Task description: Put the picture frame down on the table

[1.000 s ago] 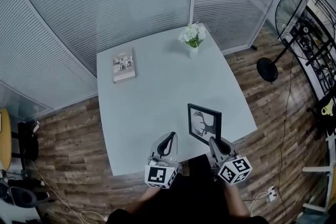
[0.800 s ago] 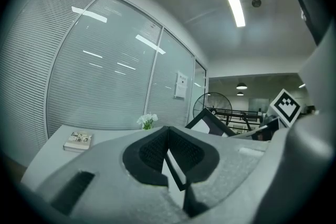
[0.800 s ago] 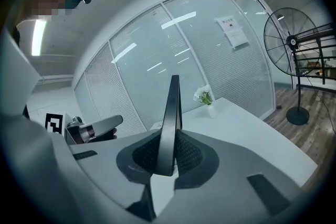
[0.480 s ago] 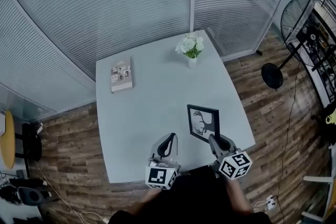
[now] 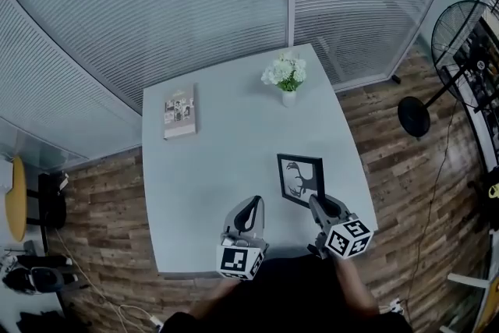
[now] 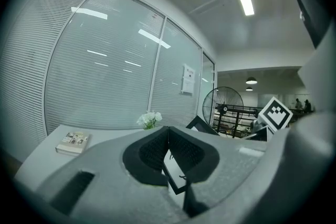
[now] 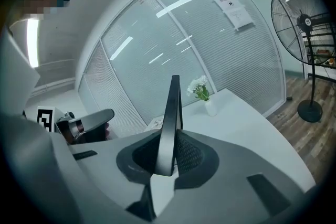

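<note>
A black picture frame (image 5: 301, 179) with a dark animal print on white stands upright over the near right part of the pale grey table (image 5: 218, 160). My right gripper (image 5: 317, 203) is shut on the frame's lower edge. In the right gripper view the frame (image 7: 171, 113) shows edge-on, pinched between the pads of that gripper (image 7: 169, 159). My left gripper (image 5: 251, 205) hovers to the frame's left over the table's near edge, shut on nothing. In the left gripper view its pads meet at the gripper's tip (image 6: 167, 136), with a corner of the frame (image 6: 176, 176) beyond them.
A book (image 5: 180, 111) lies at the table's far left. A white vase of flowers (image 5: 286, 77) stands at the far right corner. Curved glass walls with blinds close in behind the table. A standing fan (image 5: 456, 43) is on the wood floor to the right.
Both grippers have moved forward together, further in over the table's near edge. The frame is still upright in the right gripper, and the left gripper stays shut and empty.
</note>
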`<state>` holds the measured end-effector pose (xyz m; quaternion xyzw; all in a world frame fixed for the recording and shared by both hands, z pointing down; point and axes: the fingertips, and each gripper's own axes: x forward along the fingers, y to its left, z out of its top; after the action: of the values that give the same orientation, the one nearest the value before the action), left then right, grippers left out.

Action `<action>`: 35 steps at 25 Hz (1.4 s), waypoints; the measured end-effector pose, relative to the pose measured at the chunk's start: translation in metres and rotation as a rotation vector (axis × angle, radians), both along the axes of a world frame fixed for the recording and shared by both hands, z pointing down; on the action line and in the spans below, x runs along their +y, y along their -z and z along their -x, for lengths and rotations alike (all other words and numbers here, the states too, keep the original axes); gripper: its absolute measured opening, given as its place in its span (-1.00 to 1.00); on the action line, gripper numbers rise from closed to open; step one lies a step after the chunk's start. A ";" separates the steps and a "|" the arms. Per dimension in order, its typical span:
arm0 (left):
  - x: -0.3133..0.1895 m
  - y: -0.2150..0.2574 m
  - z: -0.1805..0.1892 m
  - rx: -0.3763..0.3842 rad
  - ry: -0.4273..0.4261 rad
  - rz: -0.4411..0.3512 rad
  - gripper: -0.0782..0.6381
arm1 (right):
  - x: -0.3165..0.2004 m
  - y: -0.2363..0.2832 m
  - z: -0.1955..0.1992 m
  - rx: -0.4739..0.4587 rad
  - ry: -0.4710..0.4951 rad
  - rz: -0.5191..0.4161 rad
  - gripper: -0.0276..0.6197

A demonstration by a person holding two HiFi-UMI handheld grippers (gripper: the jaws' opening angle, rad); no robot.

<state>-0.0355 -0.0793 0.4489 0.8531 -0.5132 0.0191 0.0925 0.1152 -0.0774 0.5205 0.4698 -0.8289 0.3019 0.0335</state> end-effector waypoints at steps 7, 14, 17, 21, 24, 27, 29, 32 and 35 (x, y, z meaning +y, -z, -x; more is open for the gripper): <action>-0.027 -0.003 -0.008 -0.008 0.040 0.010 -0.74 | -0.040 -0.026 -0.009 -0.001 0.043 0.055 -0.77; -0.053 -0.015 -0.008 -0.017 0.074 0.048 -0.74 | -0.079 -0.057 -0.009 -0.017 0.070 0.121 -0.77; -0.063 -0.016 -0.012 -0.020 0.078 0.053 -0.74 | -0.090 -0.071 -0.011 -0.022 0.074 0.154 -0.77; -0.078 -0.021 -0.016 -0.024 0.073 0.062 -0.74 | -0.106 -0.087 -0.014 -0.027 0.079 0.187 -0.77; -0.086 -0.025 -0.018 -0.024 0.074 0.072 -0.74 | -0.116 -0.099 -0.013 -0.032 0.085 0.211 -0.77; -0.093 -0.025 -0.015 -0.019 0.090 0.063 -0.74 | -0.124 -0.111 -0.011 -0.037 0.091 0.239 -0.77; -0.097 -0.026 -0.014 -0.019 0.096 0.058 -0.74 | -0.127 -0.119 -0.009 -0.037 0.098 0.256 -0.77; -0.100 -0.031 -0.014 -0.016 0.091 0.068 -0.74 | -0.129 -0.130 -0.008 -0.039 0.103 0.280 -0.77; -0.102 -0.035 -0.016 -0.012 0.089 0.079 -0.74 | -0.130 -0.138 -0.007 -0.043 0.105 0.301 -0.77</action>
<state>-0.0194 -0.1810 0.4836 0.8249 -0.5500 0.0404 0.1237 0.1220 -0.2075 0.6583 0.4091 -0.7980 0.4308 0.1014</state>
